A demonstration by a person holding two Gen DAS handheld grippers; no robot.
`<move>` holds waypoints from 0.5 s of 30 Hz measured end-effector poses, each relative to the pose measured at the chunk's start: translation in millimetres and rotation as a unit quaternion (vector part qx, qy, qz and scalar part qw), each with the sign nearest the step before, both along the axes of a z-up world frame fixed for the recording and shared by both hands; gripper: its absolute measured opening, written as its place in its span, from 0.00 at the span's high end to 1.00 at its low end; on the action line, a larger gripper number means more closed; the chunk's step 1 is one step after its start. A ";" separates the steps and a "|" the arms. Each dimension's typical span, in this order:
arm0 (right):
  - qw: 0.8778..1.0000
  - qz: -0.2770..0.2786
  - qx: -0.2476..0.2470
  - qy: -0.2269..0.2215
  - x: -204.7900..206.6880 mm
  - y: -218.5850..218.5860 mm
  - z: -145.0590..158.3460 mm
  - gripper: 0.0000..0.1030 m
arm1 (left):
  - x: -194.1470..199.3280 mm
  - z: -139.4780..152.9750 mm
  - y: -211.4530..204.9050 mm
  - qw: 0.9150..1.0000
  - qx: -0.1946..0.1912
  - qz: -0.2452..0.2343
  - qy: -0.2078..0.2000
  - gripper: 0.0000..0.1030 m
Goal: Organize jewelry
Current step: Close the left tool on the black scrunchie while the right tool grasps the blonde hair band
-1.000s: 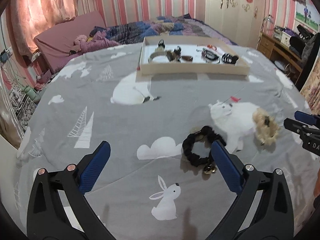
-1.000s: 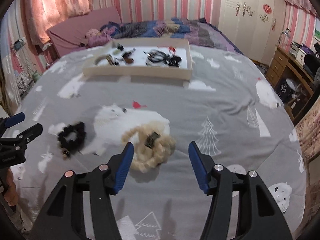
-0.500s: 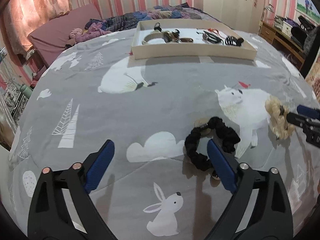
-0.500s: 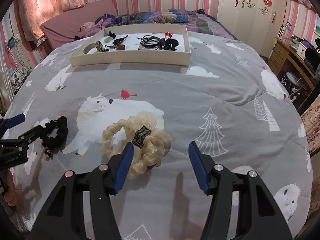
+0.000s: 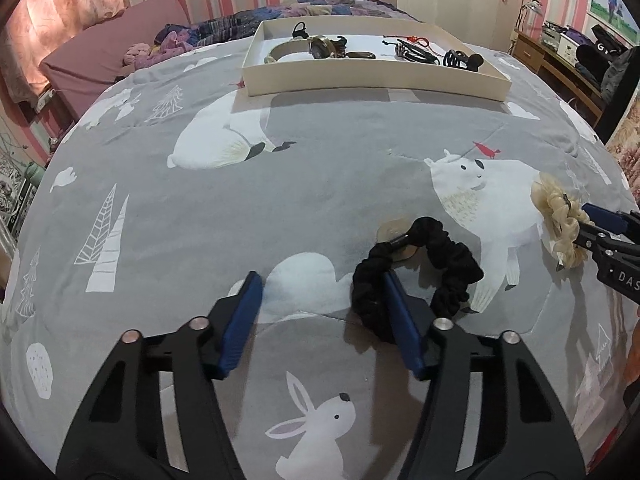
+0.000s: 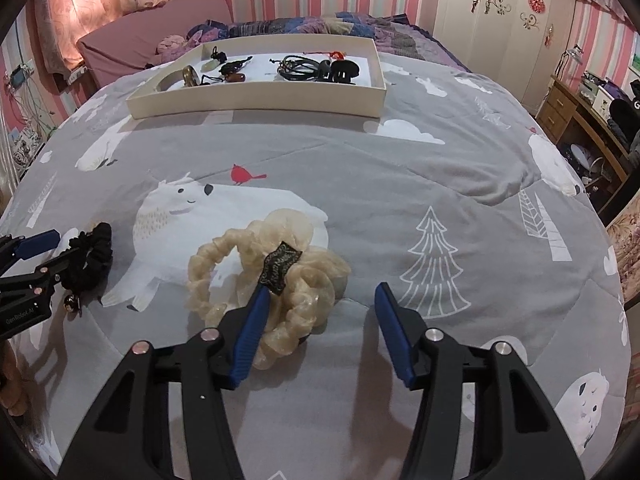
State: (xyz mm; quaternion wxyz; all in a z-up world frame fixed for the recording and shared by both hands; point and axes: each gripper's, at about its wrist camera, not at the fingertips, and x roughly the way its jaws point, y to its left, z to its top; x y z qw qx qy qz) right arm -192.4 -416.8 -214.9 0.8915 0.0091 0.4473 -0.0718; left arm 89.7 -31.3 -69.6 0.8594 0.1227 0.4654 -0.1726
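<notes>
**A:** What are you about to pick up, and how will it behave?

**B:** Two soft hair ties on the grey bedspread (image 6: 400,184). Your left gripper (image 5: 320,316) is down at the black scrunchie (image 5: 420,276); your right gripper (image 6: 320,320) is down at the cream scrunchie (image 6: 272,276). Both look light, limp and springy, so they should squash under the pads and not slip much. I would pinch across one band of the ring, not the whole loop. The black one has a small bell (image 6: 71,303) hanging at its near edge; avoid clamping on that.

**A:** Where do they lie relative to your jaws?

**B:** Both pairs of jaws have just been closing, yet each is parted, with nothing clamped. On the left, your right-hand finger (image 5: 400,320) sits inside the black ring, touching its left band, and that band lies just within the gap. On the right, your left-hand finger (image 6: 250,330) lies over the cream ring by its dark label (image 6: 280,266); the ring's right part lies between the fingers.

**A:** And where do they go?

**B:** Probably the cream tray (image 6: 256,102) at the far side, well apart from both.
</notes>
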 end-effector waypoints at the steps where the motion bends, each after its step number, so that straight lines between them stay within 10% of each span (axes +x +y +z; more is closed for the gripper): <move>1: 1.000 0.001 0.006 0.002 0.7 0.1 -1.0 0.56 | 0.4 0.4 0.0 1.000 -0.001 -0.001 0.000 0.51; 8: 1.000 0.010 0.018 0.002 0.3 4.0 -2.3 0.71 | 2.1 3.0 4.2 1.000 -0.009 -0.006 0.007 0.84; 15: 1.000 0.018 0.019 0.002 3.6 6.9 -1.8 0.83 | 9.0 4.4 1.2 1.000 -0.009 -0.008 0.010 0.92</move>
